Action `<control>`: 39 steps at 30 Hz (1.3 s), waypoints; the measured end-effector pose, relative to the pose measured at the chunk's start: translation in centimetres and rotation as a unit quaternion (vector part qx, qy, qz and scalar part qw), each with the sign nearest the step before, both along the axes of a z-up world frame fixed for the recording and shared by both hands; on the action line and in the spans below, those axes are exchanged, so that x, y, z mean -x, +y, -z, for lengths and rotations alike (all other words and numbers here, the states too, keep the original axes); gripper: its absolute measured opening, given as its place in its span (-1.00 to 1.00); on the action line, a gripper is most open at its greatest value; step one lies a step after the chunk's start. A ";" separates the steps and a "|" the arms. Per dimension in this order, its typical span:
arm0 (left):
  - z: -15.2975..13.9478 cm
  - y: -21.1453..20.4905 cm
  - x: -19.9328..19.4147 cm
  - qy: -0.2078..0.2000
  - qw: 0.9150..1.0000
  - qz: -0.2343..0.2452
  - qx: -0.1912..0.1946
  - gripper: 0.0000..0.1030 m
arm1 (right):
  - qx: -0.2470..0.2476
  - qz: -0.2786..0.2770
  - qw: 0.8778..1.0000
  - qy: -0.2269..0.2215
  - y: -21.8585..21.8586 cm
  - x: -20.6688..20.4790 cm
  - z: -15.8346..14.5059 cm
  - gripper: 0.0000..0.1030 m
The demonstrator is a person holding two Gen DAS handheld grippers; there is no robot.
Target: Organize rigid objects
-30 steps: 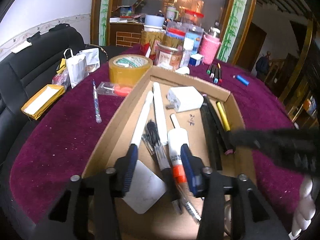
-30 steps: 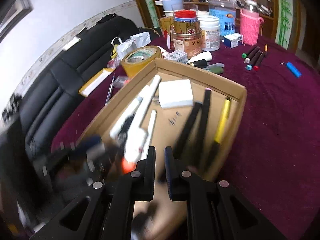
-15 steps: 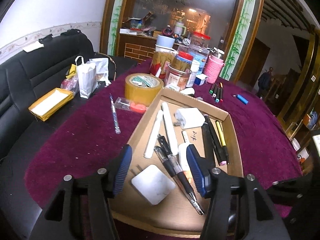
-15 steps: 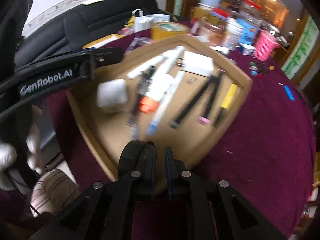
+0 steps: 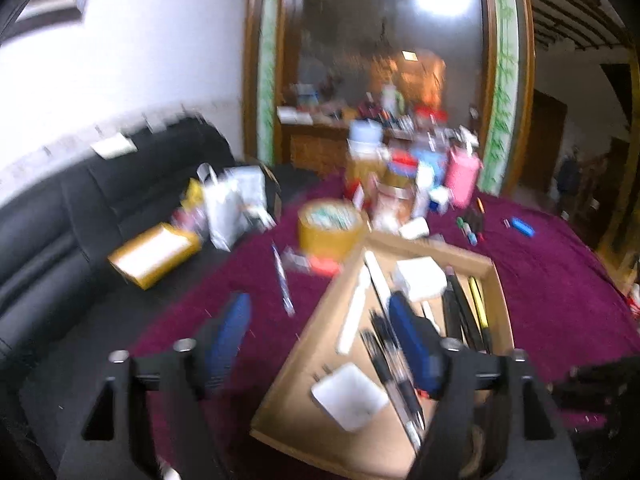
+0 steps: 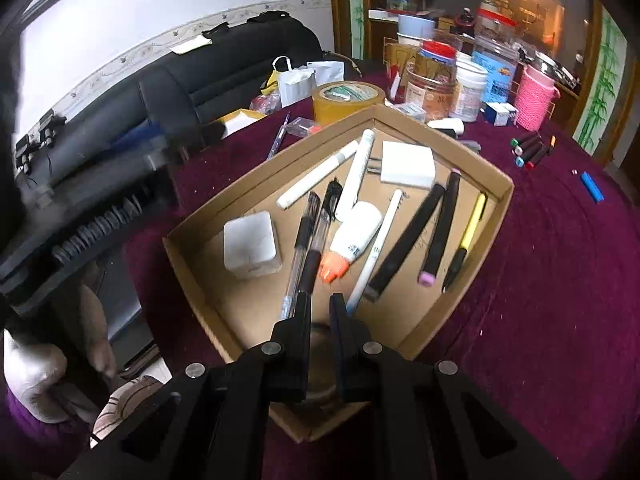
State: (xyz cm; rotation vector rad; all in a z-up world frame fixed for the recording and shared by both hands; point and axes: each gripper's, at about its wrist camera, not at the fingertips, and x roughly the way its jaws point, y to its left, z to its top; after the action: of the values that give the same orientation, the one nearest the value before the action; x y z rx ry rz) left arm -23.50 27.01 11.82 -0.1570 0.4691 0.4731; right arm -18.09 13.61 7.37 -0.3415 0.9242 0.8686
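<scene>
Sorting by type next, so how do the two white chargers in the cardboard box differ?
The near charger is a scuffed, rounded cube beside the clear pens, its prongs showing only in the left view. The far charger is cleaner, flatter and wider, lying by the box's far corner with prongs toward the white markers. Both are white plug blocks lying loose inside the box, held by neither hand-held gripper.

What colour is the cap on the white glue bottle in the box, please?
Orange, on the glue bottle, clearest in the right wrist view.
</scene>
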 end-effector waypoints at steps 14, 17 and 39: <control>-5.1 -5.7 2.4 -0.085 0.994 -0.030 -0.066 1.00 | -0.058 0.055 0.997 0.006 -4.9 0.0 -0.1 -0.75; -4.2 -6.4 1.2 -0.047 0.998 -0.020 -0.044 1.00 | -0.066 0.070 0.995 -0.025 -6.1 0.4 -0.8 -0.17; -1.2 -8.1 -0.6 0.034 0.999 -0.009 0.001 1.00 | -0.058 0.111 0.984 -0.125 -7.2 1.2 -1.9 0.69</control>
State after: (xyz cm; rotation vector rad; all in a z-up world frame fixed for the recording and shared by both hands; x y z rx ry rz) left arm -22.94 18.94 13.02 -0.1479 0.5350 0.4959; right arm -19.27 6.41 9.30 -0.2359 0.6621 0.6541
